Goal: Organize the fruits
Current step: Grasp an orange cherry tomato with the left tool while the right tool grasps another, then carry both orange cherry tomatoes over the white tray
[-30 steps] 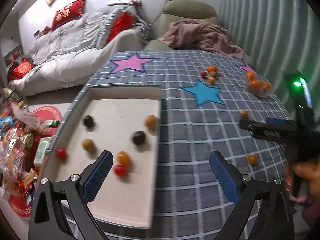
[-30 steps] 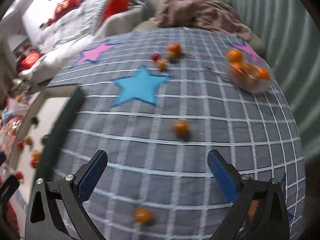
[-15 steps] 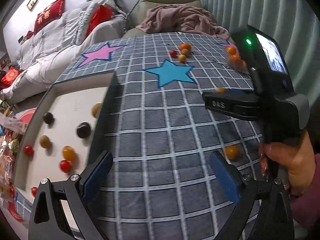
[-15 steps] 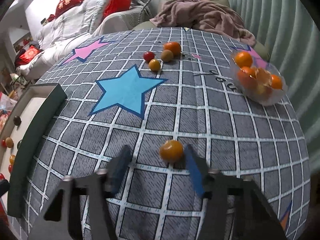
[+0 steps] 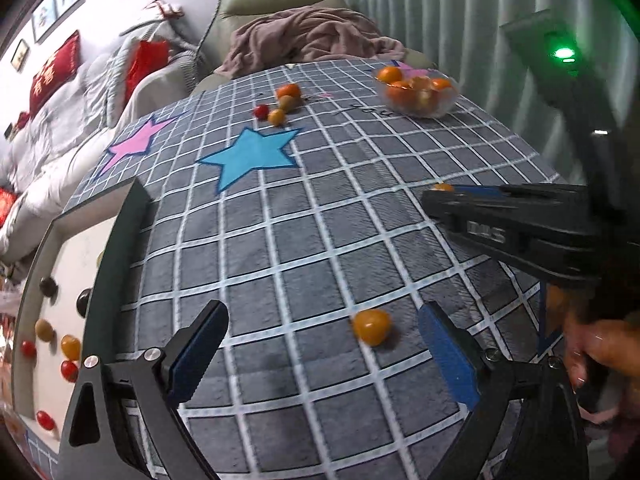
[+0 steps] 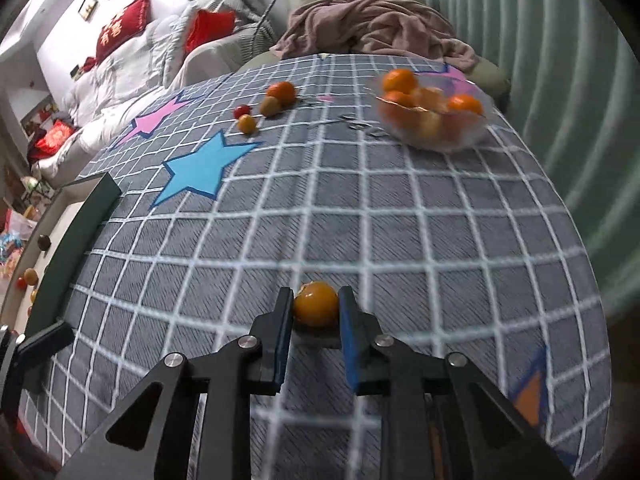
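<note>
Between the right gripper's (image 6: 316, 320) fingers sits a small orange fruit (image 6: 316, 305), pinched on the bench (image 6: 400, 220); next comes a lift toward the bowl (image 6: 434, 136) at one o'clock. Left gripper (image 5: 324, 344), closing, nears another fruit (image 5: 371, 326), untouched.

Home living room: sofa (image 6: 132, 76), cushions (image 6: 120, 30)

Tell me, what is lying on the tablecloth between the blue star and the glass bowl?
Nothing. In the right wrist view, only bare checked tablecloth runs from the blue star to the glass bowl. The loose fruits sit farther back.
</note>
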The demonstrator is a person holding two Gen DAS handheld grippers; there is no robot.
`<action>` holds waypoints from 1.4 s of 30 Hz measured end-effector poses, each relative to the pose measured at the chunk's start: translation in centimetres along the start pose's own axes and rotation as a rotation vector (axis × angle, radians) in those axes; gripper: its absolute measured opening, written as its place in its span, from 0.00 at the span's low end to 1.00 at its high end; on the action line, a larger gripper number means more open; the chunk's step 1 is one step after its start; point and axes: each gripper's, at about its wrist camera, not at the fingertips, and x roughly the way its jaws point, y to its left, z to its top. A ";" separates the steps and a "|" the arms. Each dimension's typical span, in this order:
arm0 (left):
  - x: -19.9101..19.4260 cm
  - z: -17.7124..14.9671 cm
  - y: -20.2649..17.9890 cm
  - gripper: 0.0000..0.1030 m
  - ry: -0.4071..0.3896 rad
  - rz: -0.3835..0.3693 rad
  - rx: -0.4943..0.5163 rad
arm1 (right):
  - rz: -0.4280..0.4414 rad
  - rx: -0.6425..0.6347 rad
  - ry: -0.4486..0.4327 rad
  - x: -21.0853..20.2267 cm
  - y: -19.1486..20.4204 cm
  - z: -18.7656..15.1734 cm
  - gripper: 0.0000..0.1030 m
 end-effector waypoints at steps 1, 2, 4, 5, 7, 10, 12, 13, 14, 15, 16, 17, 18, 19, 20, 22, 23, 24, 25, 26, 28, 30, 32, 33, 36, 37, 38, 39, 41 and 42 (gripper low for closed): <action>0.3 0.0 -0.2 0.71 0.012 -0.002 0.006 | 0.002 0.009 -0.002 -0.4 -0.4 -0.3 0.24; 0.8 0.0 -0.5 0.67 0.038 -0.008 0.012 | 0.005 0.015 -0.004 -0.7 -0.7 -0.6 0.24; 1.1 0.0 -0.4 0.59 0.041 -0.021 -0.001 | 0.012 0.030 -0.009 -1.5 -1.3 -1.3 0.24; 1.1 0.0 -0.6 0.57 0.042 -0.021 -0.001 | 0.013 0.033 -0.012 -1.8 -1.5 -1.6 0.24; 1.1 0.1 -0.8 0.32 0.038 -0.061 0.005 | 0.017 0.044 -0.018 -2.4 -1.9 -2.2 0.24; 0.8 -0.1 -1.3 0.21 0.040 -0.082 0.015 | 0.031 0.066 -0.024 -3.2 -2.1 -2.9 0.24; 0.8 -0.3 -1.0 0.21 0.045 -0.103 -0.002 | 0.041 0.074 -0.029 -3.7 -2.0 -3.5 0.24; 0.6 -0.4 -0.6 0.21 0.051 -0.122 -0.023 | 0.045 0.075 -0.030 -3.9 -1.9 -3.8 0.24; 0.6 -0.5 -0.2 0.21 0.059 -0.136 -0.039 | 0.049 0.077 -0.029 -4.0 -1.8 -4.1 0.24; 0.6 -0.6 -0.1 0.21 0.063 -0.143 -0.050 | 0.054 0.079 -0.027 -4.1 -1.7 -4.6 0.24; 0.5 -0.8 0.2 0.21 0.069 -0.150 -0.065 | 0.057 0.081 -0.024 -4.1 -1.6 -4.9 0.24; 0.4 -0.9 0.4 0.21 0.074 -0.153 -0.076 | 0.060 0.082 -0.020 -4.1 -1.6 -5.2 0.24; 0.3 -1.1 0.6 0.21 0.077 -0.154 -0.080 | 0.061 0.082 -0.025 -4.2 -1.5 -5.4 0.24; 0.2 -1.2 0.7 0.21 0.080 -0.153 -0.081 | 0.058 0.078 -0.025 -4.3 -1.4 -5.6 0.24; 0.1 -1.2 0.8 0.21 0.081 -0.150 -0.081 | 0.061 0.078 -0.024 -4.4 -1.4 -5.7 0.24; -0.2 -1.5 0.9 0.21 0.081 -0.146 -0.082 | 0.071 0.085 -0.019 -4.5 -1.3 -5.9 0.24; -0.3 -1.5 1.1 0.21 0.082 -0.148 -0.087 | 0.071 0.085 -0.019 -4.6 -1.3 -6.0 0.24; -0.4 -1.5 1.3 0.21 0.082 -0.150 -0.092 | 0.072 0.086 -0.018 -4.8 -1.2 -6.0 0.24; -0.5 -1.6 1.4 0.21 0.081 -0.152 -0.097 | 0.074 0.087 -0.019 -4.9 -1.1 -6.1 0.24; -0.7 -1.5 1.6 0.21 0.078 -0.153 -0.102 | 0.074 0.087 -0.020 -4.9 -1.1 -6.1 0.24; -1.1 -1.5 1.9 0.21 0.072 -0.152 -0.106 | 0.076 0.085 -0.023 -5.2 -0.9 -6.1 0.24; -1.4 -1.6 2.3 0.21 0.066 -0.152 -0.114 | 0.077 0.079 -0.025 -5.5 -0.5 -6.1 0.24; -1.8 -1.7 2.7 0.21 0.062 -0.153 -0.122 | 0.078 0.075 -0.026 -5.6 -0.3 -6.0 0.24; -2.0 -1.7 2.8 0.21 0.060 -0.152 -0.123 | 0.080 0.073 -0.026 -5.7 -0.1 -6.0 0.24; -2.5 -1.8 3.4 0.21 0.051 -0.150 -0.131 | 0.084 0.067 -0.029 -6.0 0.3 -5.8 0.24; -2.7 -1.9 3.5 0.21 0.048 -0.149 -0.135 | 0.085 0.064 -0.030 -6.1 0.5 -5.7 0.24; -2.9 -1.8 3.8 0.21 0.046 -0.148 -0.140 | 0.087 0.062 -0.032 -6.2 0.7 -5.6 0.24; -3.1 -1.8 4.0 0.21 0.042 -0.147 -0.143 | 0.089 0.058 -0.033 -6.4 0.9 -5.5 0.24; -3.5 -1.8 4.3 0.21 0.034 -0.144 -0.145 | 0.092 0.050 -0.036 -6.6 1.3 -5.3 0.24; -3.8 -1.8 4.5 0.21 0.027 -0.141 -0.147 | 0.094 0.044 -0.038 -6.8 1.5 -5.1 0.24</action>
